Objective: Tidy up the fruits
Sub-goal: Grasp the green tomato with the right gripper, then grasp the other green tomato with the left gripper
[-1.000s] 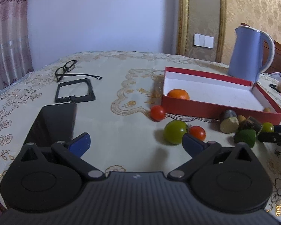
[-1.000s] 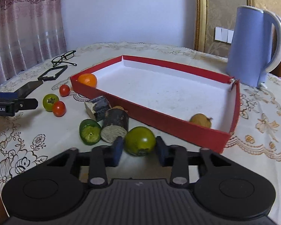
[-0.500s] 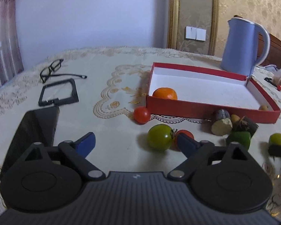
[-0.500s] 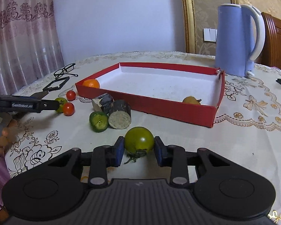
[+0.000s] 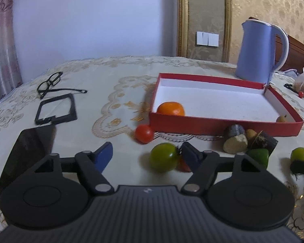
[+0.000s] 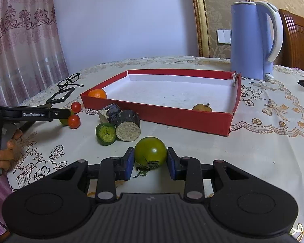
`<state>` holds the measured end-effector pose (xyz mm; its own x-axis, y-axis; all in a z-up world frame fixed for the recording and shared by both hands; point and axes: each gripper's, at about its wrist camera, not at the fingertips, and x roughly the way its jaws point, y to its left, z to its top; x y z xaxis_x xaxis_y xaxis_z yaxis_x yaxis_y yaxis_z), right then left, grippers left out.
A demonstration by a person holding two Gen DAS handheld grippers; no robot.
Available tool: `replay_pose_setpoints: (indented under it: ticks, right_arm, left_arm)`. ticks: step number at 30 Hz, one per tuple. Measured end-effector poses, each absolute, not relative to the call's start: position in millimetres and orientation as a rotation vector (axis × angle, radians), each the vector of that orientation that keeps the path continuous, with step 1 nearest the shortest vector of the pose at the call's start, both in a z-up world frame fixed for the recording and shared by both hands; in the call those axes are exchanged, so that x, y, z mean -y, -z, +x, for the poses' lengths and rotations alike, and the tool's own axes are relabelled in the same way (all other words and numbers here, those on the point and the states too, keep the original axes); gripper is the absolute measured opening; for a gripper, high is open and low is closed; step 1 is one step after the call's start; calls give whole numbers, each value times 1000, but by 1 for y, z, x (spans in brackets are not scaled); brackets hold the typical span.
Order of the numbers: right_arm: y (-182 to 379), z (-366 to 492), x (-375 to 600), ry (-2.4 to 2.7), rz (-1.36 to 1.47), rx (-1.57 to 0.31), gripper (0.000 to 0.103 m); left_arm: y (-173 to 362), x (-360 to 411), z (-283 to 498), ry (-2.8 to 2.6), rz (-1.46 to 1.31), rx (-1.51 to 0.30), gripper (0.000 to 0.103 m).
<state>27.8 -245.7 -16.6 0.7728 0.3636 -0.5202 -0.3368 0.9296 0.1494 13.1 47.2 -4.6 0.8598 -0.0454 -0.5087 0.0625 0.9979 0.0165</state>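
Hiding behind the left claw (image 5: pixel 147 155), a red tomato (image 5: pixel 182 165) barely shows.

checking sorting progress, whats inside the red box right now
Inside the red box: an orange in one near corner and a small yellowish fruit in the other. The near wall hides their undersides.

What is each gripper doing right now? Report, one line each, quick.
Left gripper: open, jaws have just been closing around a green tomato, not yet gripped.
Right gripper: shut on another green tomato.
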Motion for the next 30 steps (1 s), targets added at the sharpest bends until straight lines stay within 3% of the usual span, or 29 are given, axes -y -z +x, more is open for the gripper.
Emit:
replay_pose_setpoints:
  ticks: [3, 10, 11, 13, 14, 30]
  right_arm:
    - [17, 28, 247, -376, 58, -573, 33]
    - [17, 28, 249, -377, 72, -572, 33]
    - [17, 28, 248, -377, 73, -572, 33]
    - [17, 28, 248, -376, 72, -572, 33]
    - [17, 28, 248, -374, 73, -572, 33]
    - [18, 27, 251, -373, 94, -571, 33]
  left_arm:
    - [4, -45, 17, 80, 13, -542, 51]
    - [3, -41, 17, 115, -14, -555, 58]
    - [3, -42, 18, 111, -23, -560, 55]
    - [2, -48, 21, 134, -78, -577, 34]
    - [2, -52, 21, 145, -106, -585, 30]
    - [-1, -77, 4, 218, -210, -599, 30]
